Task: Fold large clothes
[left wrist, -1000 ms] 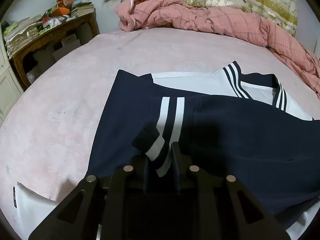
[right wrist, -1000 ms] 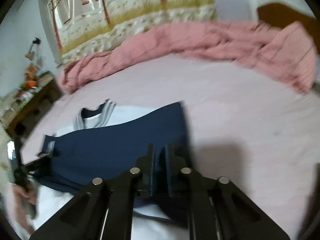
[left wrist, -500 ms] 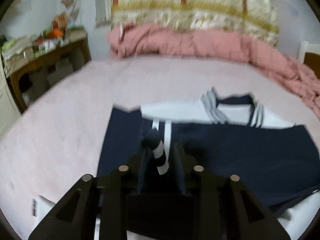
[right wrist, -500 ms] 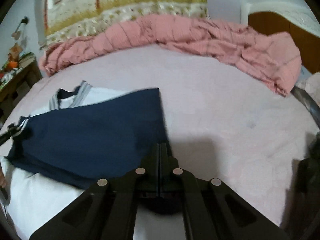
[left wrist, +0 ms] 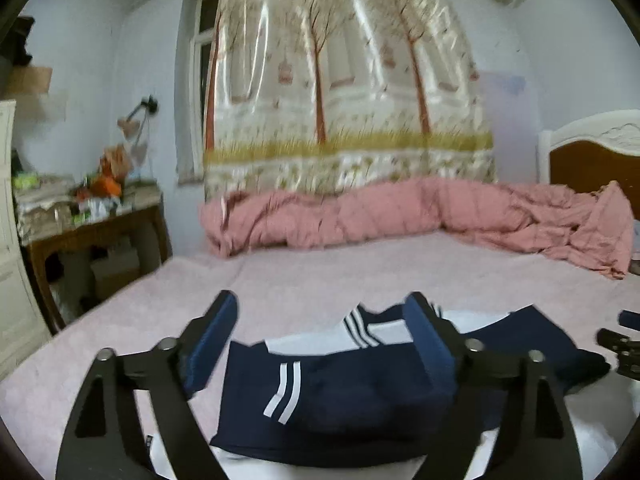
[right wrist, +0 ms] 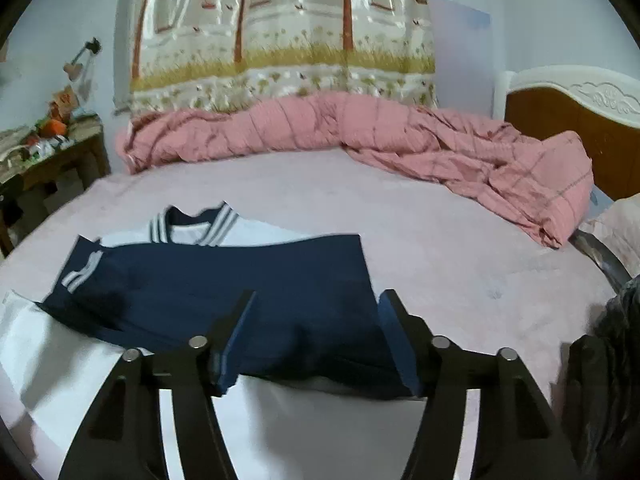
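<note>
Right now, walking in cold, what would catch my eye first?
Probably the navy-and-white garment lying partly folded on the pale pink bed, its striped collar toward the far side. Behind it a rumpled pink quilt runs along the bed's far edge, under a tree-printed curtain. Up close, the left gripper and right gripper stand open, holding nothing.

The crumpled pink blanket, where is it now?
In both views the crumpled pink blanket lies along the bed's far edge, below the tree-print curtain, beyond the navy-and-white shirt.
</note>
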### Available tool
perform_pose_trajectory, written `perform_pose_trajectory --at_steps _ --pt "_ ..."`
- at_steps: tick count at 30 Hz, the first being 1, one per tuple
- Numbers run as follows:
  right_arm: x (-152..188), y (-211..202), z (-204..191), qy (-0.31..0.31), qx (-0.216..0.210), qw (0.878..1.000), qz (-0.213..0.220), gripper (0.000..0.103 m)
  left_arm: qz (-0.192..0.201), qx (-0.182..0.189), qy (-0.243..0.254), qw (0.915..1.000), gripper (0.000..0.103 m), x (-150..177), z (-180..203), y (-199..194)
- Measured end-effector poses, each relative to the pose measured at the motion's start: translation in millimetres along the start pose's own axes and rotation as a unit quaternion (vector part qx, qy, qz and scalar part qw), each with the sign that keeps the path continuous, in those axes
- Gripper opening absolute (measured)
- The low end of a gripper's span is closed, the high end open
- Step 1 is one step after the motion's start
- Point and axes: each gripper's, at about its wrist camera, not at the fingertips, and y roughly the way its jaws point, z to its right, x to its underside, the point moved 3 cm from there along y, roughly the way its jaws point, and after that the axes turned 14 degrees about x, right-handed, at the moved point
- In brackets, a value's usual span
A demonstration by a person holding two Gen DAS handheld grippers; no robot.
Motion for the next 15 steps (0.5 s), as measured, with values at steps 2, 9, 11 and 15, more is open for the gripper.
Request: perform_pose_trajectory --at_steps 2,9,11,15 --pt "-1 -9 -1 0.003 -0.008 1.0 0.009 0.085 0.025 0.004 0.008 0.9996 0.103 2 5 -24" --pt "7 -60 -8 0.012 -0.03 0.998 0.045 0.096 0.06 0.004 0.035 0.9976 0.103 22 7 -97" --pt "15 -87 -14 -0.013 -0.03 0.998 0.06 0.096 0.056 0.018 0.034 0.9977 0.103 30 4 -113" --pt "46 -130 -14 -0.018 -0.063 0.997 0.051 0.103 0.022 0.035 0.02 0.9989 0.103 56 -2 -135"
